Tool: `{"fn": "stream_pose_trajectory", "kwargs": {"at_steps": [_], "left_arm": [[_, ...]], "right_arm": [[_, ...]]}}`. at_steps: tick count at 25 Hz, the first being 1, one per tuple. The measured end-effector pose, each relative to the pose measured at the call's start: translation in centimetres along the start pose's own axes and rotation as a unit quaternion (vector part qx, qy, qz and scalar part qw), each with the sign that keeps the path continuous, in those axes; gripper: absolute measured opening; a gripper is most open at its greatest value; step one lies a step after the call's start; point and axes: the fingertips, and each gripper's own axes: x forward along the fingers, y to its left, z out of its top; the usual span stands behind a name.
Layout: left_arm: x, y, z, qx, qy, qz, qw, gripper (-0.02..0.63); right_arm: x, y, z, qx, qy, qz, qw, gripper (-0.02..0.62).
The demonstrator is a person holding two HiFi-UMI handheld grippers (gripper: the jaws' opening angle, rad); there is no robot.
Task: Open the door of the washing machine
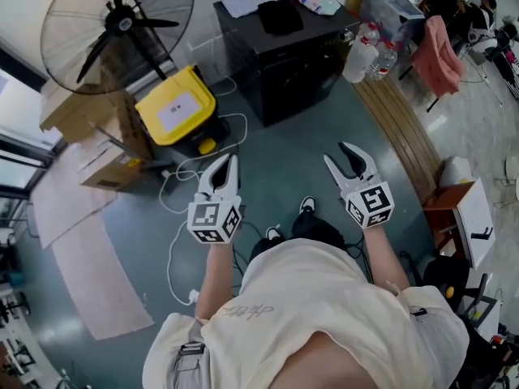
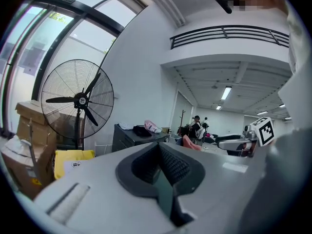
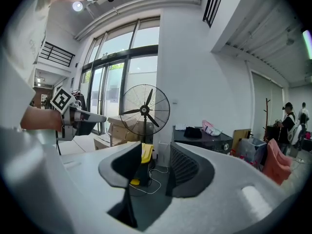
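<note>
Head view | washing machine (image 1: 293, 87) black, clothes (image 1: 280, 16) on top | left tongs (image 1: 227, 164) closed | right tongs (image 1: 335, 153) open, empty

Black boxy washing machine (image 1: 296, 75), upright, untouched

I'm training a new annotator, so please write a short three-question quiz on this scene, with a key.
1. True or false: the right gripper is clamped on the door of the washing machine.
2. Multiple choice: which of these lies on top of the washing machine? A) a dark garment B) a cardboard box C) a power strip
3. Fill in: the jaws of the left gripper are ___.

Key: 1 false: its jaws stand apart with nothing between them, well short of the machine. 2 A. 3 shut.
</note>
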Motion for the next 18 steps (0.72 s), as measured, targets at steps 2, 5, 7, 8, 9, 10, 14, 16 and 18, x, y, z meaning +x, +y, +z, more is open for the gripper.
{"fn": "stream_pose_trajectory", "kwargs": {"at_steps": [2, 5, 7, 8, 9, 10, 14, 16, 18], "left_arm": [[0.6, 0.1, -0.1, 0.001, 0.003, 0.0, 1.0, 0.017], [1.5, 0.4, -0.6, 0.0, 0.013, 0.007, 0.9999, 0.017], [2.6, 0.8, -0.8, -0.003, 0.018, 0.016, 0.9997, 0.017], [3.4, 1.0, -0.8, -0.002, 0.019, 0.02, 0.9996, 0.017], [4.3, 1.2, -0.6, 0.002, 0.02, 0.024, 0.9995, 0.017], [5.3, 1.5, -0.3, 0.008, 0.022, 0.028, 0.9993, 0.017], [9.9, 1.9, 1.8, 0.037, 0.031, 0.04, 0.998, 0.017], [12.4, 2.2, 3.3, 0.044, 0.025, 0.046, 0.9977, 0.017], [14.7, 2.3, 4.4, 0.04, 0.02, 0.055, 0.9975, 0.017]], "right_arm": [[0.7, -0.5, -0.4, 0.005, 0.004, 0.001, 1.0, 0.187], [2.1, -1.3, -1.2, 0.014, 0.012, 0.008, 1.0, 0.187], [3.4, -2.3, -1.7, 0.019, 0.012, 0.014, 1.0, 0.187], [4.1, -2.9, -2.0, 0.022, 0.011, 0.017, 1.0, 0.187], [5.0, -3.6, -2.2, 0.025, 0.011, 0.02, 0.999, 0.187], [5.9, -4.4, -2.5, 0.027, 0.011, 0.022, 0.999, 0.187], [9.4, -8.7, -2.9, 0.019, 0.013, 0.027, 0.999, 0.187], [11.2, -11.2, -3.0, 0.009, 0.012, 0.03, 0.999, 0.187], [12.7, -13.4, -3.5, 0.01, 0.015, 0.035, 0.999, 0.187]]}}
